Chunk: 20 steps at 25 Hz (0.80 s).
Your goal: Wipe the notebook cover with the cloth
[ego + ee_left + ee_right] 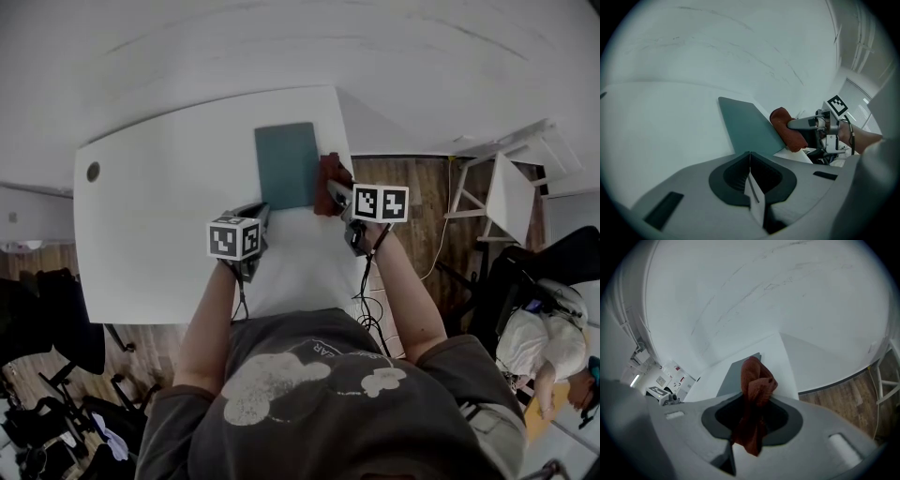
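Note:
A dark teal notebook [286,164] lies flat on the white table [159,206], toward its far right. My right gripper [335,190] is shut on a bunched red-brown cloth [327,180] that hangs just off the notebook's right edge, near the table's edge. In the right gripper view the cloth [754,390] fills the jaws, with the notebook [733,376] ahead on the left. My left gripper [260,216] is at the notebook's near left corner, shut with nothing in it. The left gripper view shows the notebook [750,126], the cloth [787,130] and the right gripper [811,123].
The table's right edge [349,150] runs close beside the cloth, with wooden floor [412,178] below. A white folding frame [511,192] stands to the right. A round cable hole [93,172] marks the table's left side. Dark chairs [47,328] stand at lower left.

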### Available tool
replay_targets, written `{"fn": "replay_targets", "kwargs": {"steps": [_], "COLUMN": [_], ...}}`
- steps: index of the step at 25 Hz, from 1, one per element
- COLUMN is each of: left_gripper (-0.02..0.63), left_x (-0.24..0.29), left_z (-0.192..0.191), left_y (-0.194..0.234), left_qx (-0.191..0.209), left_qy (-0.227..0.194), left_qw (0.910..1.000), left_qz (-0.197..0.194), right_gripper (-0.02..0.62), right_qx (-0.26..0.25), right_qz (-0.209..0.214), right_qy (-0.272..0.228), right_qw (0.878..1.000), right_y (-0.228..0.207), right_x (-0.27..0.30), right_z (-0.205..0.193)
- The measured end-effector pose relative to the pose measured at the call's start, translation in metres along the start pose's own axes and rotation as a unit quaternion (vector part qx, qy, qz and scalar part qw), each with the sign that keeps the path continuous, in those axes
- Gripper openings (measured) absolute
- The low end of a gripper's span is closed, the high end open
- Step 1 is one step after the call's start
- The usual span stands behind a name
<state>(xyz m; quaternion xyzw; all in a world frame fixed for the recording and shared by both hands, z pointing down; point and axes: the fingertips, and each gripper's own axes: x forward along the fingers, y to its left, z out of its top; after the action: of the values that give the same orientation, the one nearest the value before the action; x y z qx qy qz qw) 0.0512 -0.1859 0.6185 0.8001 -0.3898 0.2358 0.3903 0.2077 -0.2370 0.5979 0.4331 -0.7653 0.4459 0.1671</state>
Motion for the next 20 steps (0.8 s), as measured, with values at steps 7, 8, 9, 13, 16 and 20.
{"fn": "replay_targets", "kwargs": {"steps": [7,8,9,13,16,20], "left_gripper": [0.0,0.0,0.0,0.0,0.0,0.0], "left_x": [0.0,0.0,0.001,0.0,-0.007,-0.023], "left_z": [0.0,0.0,0.001,-0.002,-0.002,0.002], "left_y": [0.001,0.001,0.0,-0.006,-0.012,-0.011], "left_qx": [0.009,0.014,0.021,0.048,0.053,0.057], "left_qy": [0.002,0.003,0.005,0.018,0.014,-0.001], "left_qw": [0.9999,0.9999,0.9997,0.9985,0.9976,0.9965], "left_qz": [-0.007,-0.008,-0.008,-0.022,-0.043,-0.061], "right_gripper": [0.107,0.107,0.107,0.109,0.107,0.107], "right_qx": [0.008,0.01,0.011,0.016,0.017,0.02], "right_qz": [-0.022,-0.024,-0.026,-0.031,-0.038,-0.043], "right_qy": [-0.025,-0.03,-0.035,-0.046,-0.055,-0.069], "right_qw": [0.999,0.999,0.999,0.998,0.998,0.996], "right_y": [-0.006,-0.005,-0.004,0.004,0.012,0.032], "right_x": [-0.014,-0.016,-0.018,-0.026,-0.031,-0.033], "right_z": [0.008,0.01,0.012,0.013,0.012,0.007]}}
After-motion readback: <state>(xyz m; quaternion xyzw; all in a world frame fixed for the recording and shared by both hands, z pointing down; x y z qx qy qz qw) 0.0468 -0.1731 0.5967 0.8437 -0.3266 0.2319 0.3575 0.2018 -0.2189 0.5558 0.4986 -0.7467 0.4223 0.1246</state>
